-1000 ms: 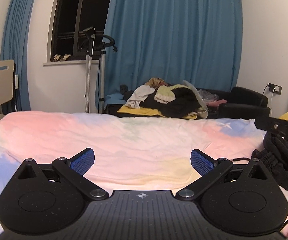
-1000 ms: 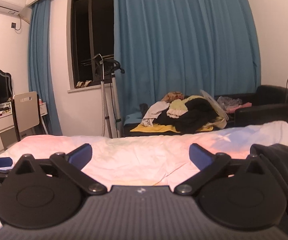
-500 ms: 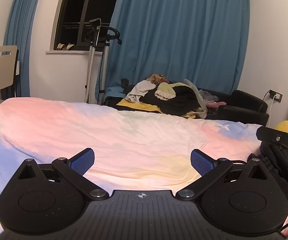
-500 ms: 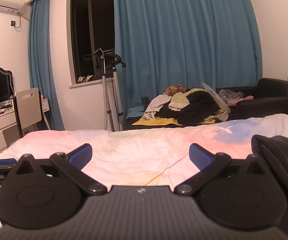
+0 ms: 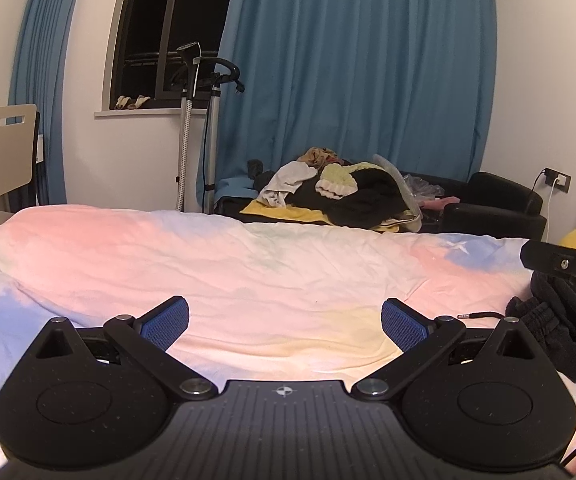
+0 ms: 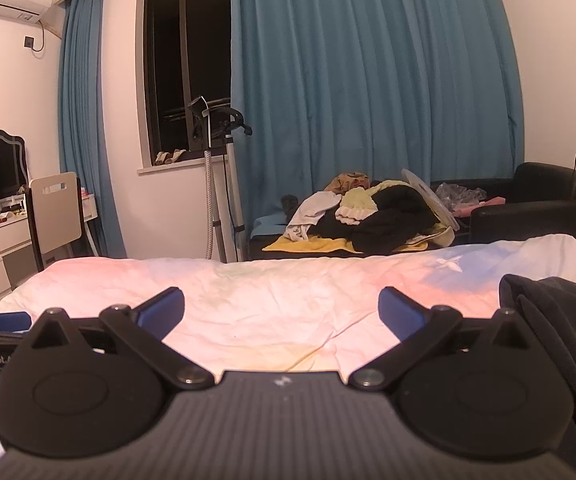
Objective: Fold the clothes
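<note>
**Dark garment bunched at the right of the bed, neither hand-held gripper on it**

A black garment [image 5: 568,328] is seen heaped on the right side of the bed [image 5: 248,272], crumpled rather than laid flat; a gathered, elasticated edge [image 5: 528,312] is turned toward the middle of the bed, and a thin cord with a small metal tip [image 5: 478,314] trails out from it onto the cover. In the right wrist view the same cloth [image 6: 560,320] fills the lower right corner in thick, soft folds. It is judged to be light, limp and fleecy (a sweatshirt or jogging trousers, which of the two cannot be told), so no shape will be kept when it is lifted, and it will sag from wherever it is pinched. A firm hold is best taken on the ribbed edge or a seam, where the cloth is doubled and less likely to slide through the pads; the loose cord should be avoided.

The left hand-held gripper [image 5: 284,322] is held low over the bare pastel cover with its jaws spread wide and nothing between them. The right hand-held gripper [image 6: 280,308] is likewise spread wide and empty, just beside the garment.

Beyond the bed, a pile of mixed clothes [image 5: 340,192] lies on a black sofa [image 5: 500,204] before blue curtains [image 5: 360,72].
</note>
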